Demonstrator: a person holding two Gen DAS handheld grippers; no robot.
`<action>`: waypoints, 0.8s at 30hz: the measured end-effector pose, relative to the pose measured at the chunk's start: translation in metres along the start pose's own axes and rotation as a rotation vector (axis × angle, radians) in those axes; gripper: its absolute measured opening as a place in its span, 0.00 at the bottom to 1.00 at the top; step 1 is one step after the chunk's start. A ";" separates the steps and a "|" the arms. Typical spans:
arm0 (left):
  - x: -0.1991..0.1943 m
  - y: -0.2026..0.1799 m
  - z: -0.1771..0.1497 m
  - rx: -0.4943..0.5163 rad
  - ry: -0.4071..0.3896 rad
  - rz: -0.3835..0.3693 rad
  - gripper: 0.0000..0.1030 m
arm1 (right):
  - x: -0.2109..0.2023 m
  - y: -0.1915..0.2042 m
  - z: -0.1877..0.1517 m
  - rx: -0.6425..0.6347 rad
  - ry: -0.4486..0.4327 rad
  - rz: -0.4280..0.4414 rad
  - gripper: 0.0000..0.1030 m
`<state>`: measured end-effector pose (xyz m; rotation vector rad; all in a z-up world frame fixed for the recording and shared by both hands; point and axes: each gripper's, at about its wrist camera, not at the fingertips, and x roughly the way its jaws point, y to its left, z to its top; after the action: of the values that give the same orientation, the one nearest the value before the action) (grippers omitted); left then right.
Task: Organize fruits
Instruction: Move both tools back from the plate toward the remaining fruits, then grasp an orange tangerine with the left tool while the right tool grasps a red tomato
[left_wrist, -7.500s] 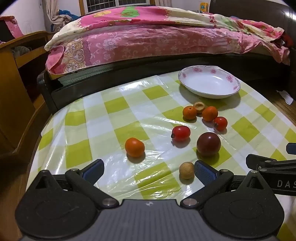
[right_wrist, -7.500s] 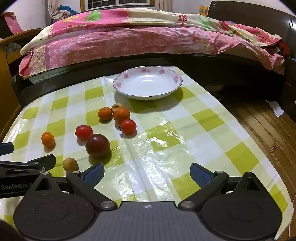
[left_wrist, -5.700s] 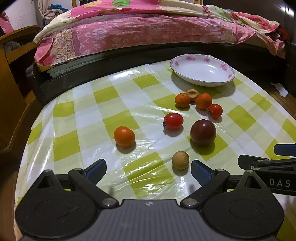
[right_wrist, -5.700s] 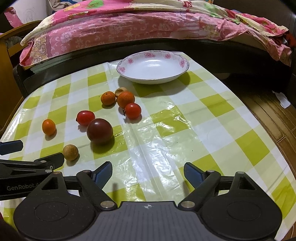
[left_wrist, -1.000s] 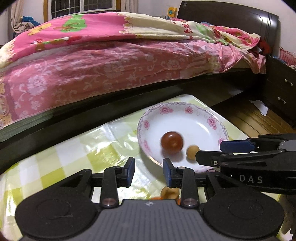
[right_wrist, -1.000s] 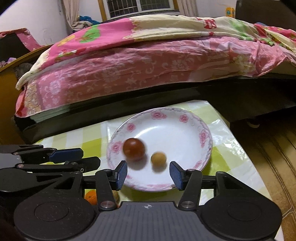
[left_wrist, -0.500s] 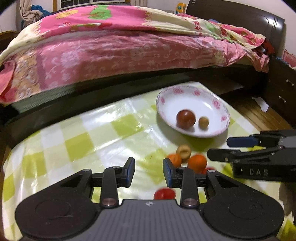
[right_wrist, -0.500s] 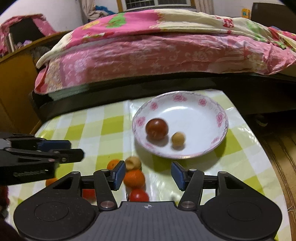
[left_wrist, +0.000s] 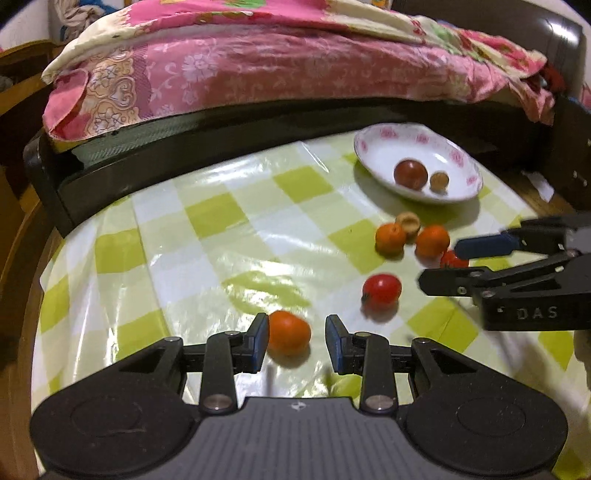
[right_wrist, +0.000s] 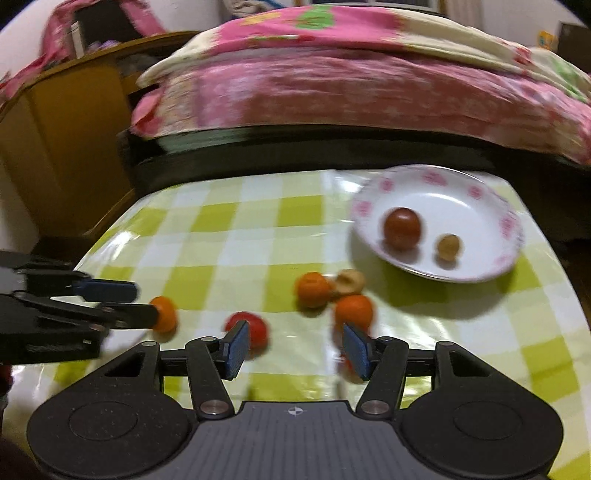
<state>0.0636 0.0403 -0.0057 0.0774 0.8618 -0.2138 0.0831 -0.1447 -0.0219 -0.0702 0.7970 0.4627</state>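
Note:
A white flowered plate (left_wrist: 373, 155) at the far right of the checked table holds a dark red fruit (left_wrist: 410, 174) and a tan ball (left_wrist: 439, 181). Two oranges (left_wrist: 390, 238) (left_wrist: 432, 240), a tan fruit (left_wrist: 408, 221), a small red tomato (left_wrist: 452, 260) and a larger tomato (left_wrist: 381, 290) lie loose in front of it. My left gripper (left_wrist: 296, 344) is open by a narrow gap, with a lone orange (left_wrist: 288, 332) on the cloth just past its tips. My right gripper (right_wrist: 296, 350) is open and empty, the larger tomato (right_wrist: 251, 330) beyond its left finger.
A bed with a pink quilt (left_wrist: 258, 62) and a dark frame (left_wrist: 221, 125) runs along the table's far side. A wooden cabinet (right_wrist: 66, 147) stands at the left. The plastic-covered cloth (left_wrist: 177, 258) lies bare on the left half. Wooden floor (left_wrist: 528, 188) shows at the right.
Both grippers have drawn back from the plate towards the loose fruit, and the plate now sits farther right. The right jaws stand slightly wider. Since the oldest frames, the dark fruit and tan ball have gone into the plate.

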 end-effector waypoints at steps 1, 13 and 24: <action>0.001 -0.001 -0.002 0.010 0.002 0.005 0.39 | 0.003 0.004 -0.001 -0.019 0.002 0.005 0.51; 0.018 0.009 -0.005 -0.017 0.018 -0.002 0.39 | 0.050 0.016 0.003 -0.067 0.064 0.051 0.42; 0.033 0.003 -0.003 0.006 0.013 0.007 0.40 | 0.052 0.016 -0.001 -0.086 0.067 0.064 0.30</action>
<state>0.0831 0.0389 -0.0332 0.0871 0.8734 -0.2100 0.1068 -0.1111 -0.0573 -0.1407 0.8468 0.5570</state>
